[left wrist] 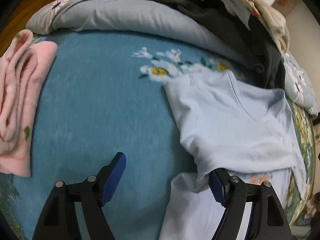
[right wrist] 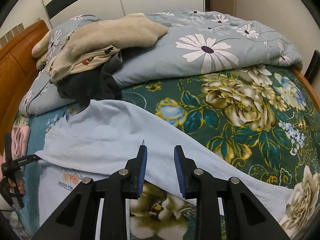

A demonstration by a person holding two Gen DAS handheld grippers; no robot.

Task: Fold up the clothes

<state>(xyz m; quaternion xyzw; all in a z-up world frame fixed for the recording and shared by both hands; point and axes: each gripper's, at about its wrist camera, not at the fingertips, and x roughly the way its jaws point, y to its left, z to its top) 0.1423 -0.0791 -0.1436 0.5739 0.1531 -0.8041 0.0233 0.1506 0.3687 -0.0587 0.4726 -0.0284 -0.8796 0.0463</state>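
A light blue V-neck T-shirt [left wrist: 230,124] [right wrist: 104,140] lies on the bed, its upper part folded down over the printed front [right wrist: 70,178]. My left gripper [left wrist: 168,164] is wide open at the shirt's left edge. Its right finger [left wrist: 218,186] touches the folded sleeve edge, and its left finger [left wrist: 116,176] is over bare blanket. The right wrist view shows that gripper [right wrist: 22,161] at the far left, held by a hand. My right gripper [right wrist: 160,150] is open just above the shirt's long folded edge, nothing between its fingers.
The bed's teal flowered blanket [left wrist: 90,100] [right wrist: 240,104] surrounds the shirt. A folded pink cloth [left wrist: 18,104] [right wrist: 19,142] lies at the left. Behind are a grey-blue daisy duvet [right wrist: 210,46], dark garments [left wrist: 220,14] [right wrist: 90,86], a beige garment [right wrist: 112,32] and a wooden headboard [right wrist: 16,60].
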